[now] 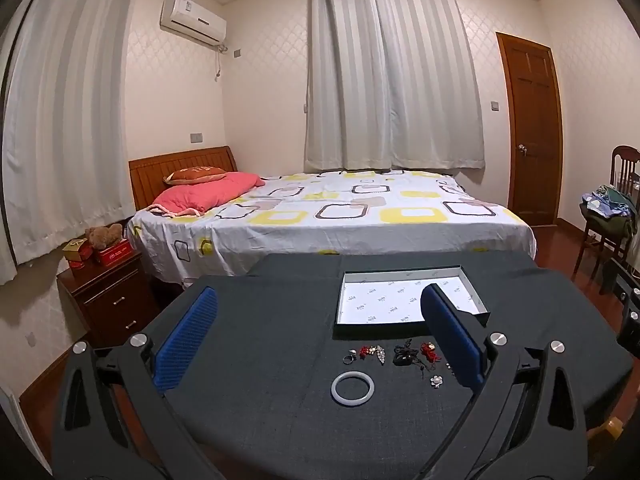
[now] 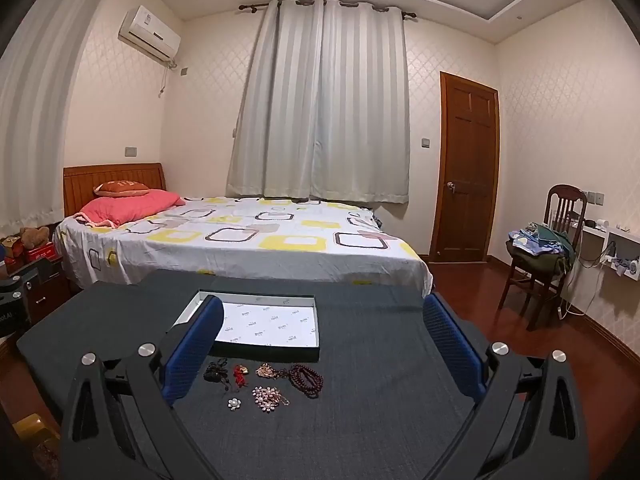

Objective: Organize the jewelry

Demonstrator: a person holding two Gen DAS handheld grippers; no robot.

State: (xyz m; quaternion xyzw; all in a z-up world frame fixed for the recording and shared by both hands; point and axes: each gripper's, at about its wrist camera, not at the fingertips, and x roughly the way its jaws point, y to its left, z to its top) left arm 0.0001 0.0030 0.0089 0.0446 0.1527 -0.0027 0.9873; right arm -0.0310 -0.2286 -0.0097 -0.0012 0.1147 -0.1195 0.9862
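- Your left gripper point(image 1: 320, 336) hangs over the dark table point(image 1: 260, 320) with jaws spread wide, nothing between them.
- Your right gripper point(image 2: 324, 344) is likewise wide open and empty.
- Your jewelry lies in a loose row just in front of the shallow box point(image 1: 404, 300): a white bangle point(image 1: 353, 388) nearest you, dark red beads point(image 2: 307, 379) at the right end.

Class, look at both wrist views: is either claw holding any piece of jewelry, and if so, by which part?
Nothing is held. The left claw and right claw both stand wide open above the table, their pads clear of the jewelry.
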